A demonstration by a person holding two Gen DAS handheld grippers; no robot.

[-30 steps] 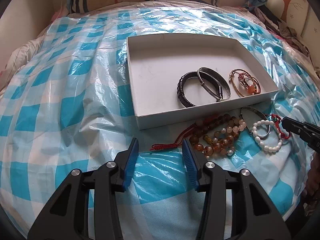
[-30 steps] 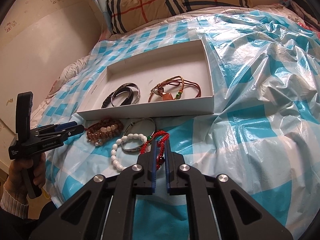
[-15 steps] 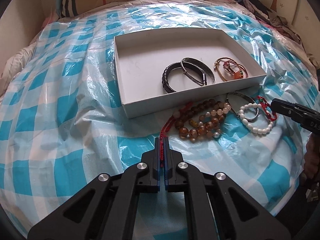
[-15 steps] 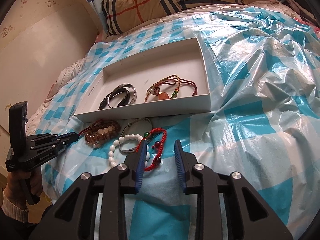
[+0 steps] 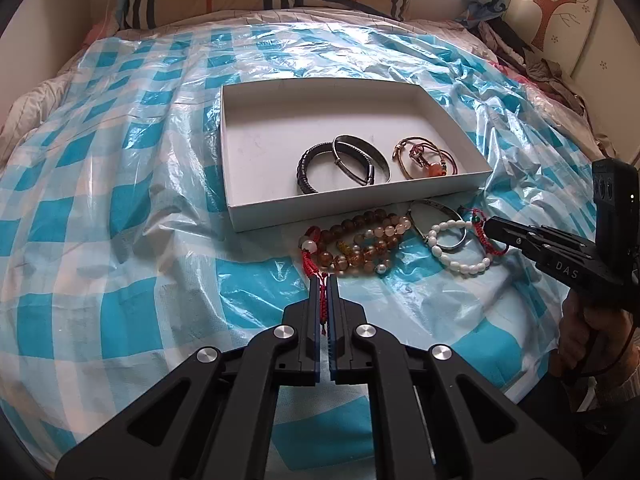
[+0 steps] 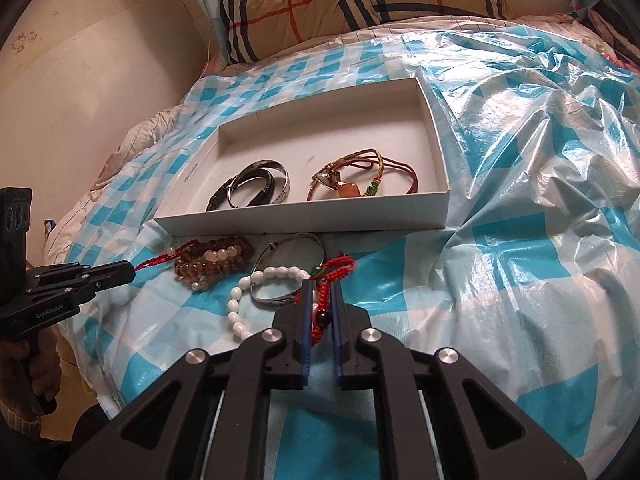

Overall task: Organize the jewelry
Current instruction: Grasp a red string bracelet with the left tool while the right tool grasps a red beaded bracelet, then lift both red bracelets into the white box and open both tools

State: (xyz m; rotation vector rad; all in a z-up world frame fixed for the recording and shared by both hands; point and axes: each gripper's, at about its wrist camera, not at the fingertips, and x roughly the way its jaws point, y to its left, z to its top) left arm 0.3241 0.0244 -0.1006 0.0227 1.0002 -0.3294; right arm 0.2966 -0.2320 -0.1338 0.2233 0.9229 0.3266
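Left gripper (image 5: 324,280) pinches the amber bead bracelet's (image 5: 356,246) red cord; right gripper (image 6: 320,286), marked "DAS", clamps the red string bracelet (image 6: 334,270).

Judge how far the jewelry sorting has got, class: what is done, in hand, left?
Done: bangles and cord bracelets lie in the white box. In hand: left tool pinches the amber beads' red cord; right tool grips the red bracelet. Left: white bead bracelet, silver bangle.

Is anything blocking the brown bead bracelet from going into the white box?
Only the white cardboard box's low near wall lies between; the brown bead bracelet, held by its red cord in the left tongs, must clear it.
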